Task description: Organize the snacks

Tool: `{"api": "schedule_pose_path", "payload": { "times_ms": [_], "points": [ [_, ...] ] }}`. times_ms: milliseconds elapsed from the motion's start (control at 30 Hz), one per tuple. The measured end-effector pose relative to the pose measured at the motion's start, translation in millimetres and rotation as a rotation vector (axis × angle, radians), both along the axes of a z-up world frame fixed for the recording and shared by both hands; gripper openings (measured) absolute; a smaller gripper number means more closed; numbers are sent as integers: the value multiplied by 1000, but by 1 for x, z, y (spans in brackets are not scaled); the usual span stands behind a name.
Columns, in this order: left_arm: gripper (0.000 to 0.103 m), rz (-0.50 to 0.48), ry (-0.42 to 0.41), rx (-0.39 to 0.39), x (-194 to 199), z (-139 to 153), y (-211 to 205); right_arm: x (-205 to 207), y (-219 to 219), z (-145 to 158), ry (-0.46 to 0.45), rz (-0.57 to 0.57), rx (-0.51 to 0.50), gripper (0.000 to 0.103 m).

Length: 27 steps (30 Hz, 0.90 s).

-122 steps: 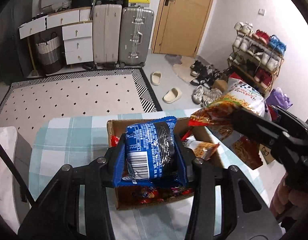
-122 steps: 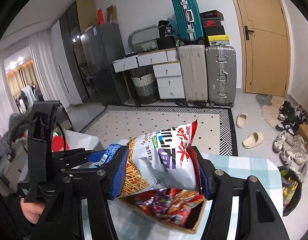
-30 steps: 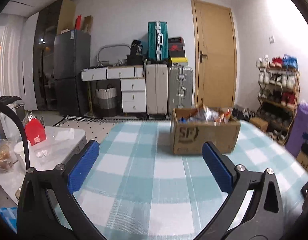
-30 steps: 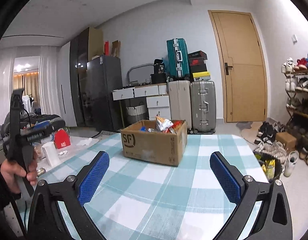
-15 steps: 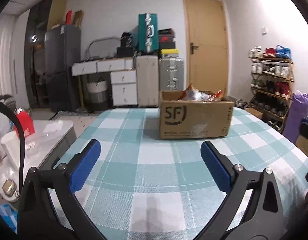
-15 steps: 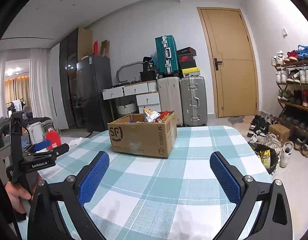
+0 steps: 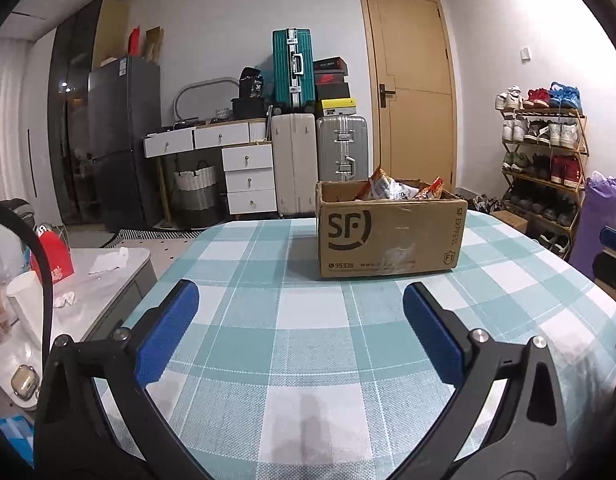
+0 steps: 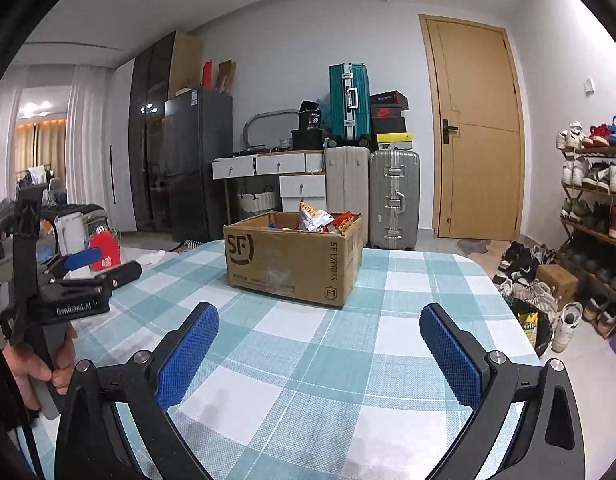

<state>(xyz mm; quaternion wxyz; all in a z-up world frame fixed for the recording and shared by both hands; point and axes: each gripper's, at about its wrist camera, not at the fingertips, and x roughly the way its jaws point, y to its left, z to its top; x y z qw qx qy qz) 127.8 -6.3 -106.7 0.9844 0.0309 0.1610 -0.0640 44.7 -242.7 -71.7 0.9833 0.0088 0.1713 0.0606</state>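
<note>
Both claws, left claw [image 7: 299,316] and right claw [image 8: 320,336], hang released and empty. Snack bags [image 8: 318,218] sit in the cardboard box [image 7: 390,234] on the surface [image 7: 308,340], well apart. One tall bag leans above the rim; a bump could tip it out.

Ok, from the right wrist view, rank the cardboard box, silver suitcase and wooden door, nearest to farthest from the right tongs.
1. Cardboard box, on the table straight ahead of the right tongs.
2. Silver suitcase, on the floor behind the box.
3. Wooden door, back wall, to the right.
</note>
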Motion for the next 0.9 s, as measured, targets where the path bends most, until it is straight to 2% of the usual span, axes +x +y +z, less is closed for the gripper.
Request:
{"api": "schedule_pose_path", "payload": {
  "times_ms": [167, 400, 900],
  "points": [
    [102, 4, 20, -34, 0, 0, 7, -3, -1, -1, 0, -1, 1, 102],
    [102, 5, 14, -23, -2, 1, 8, -5, -4, -1, -5, -32, 1, 102],
    [102, 12, 16, -25, -1, 0, 13, -5, -6, -1, 0, -26, -5, 102]
  ]
}}
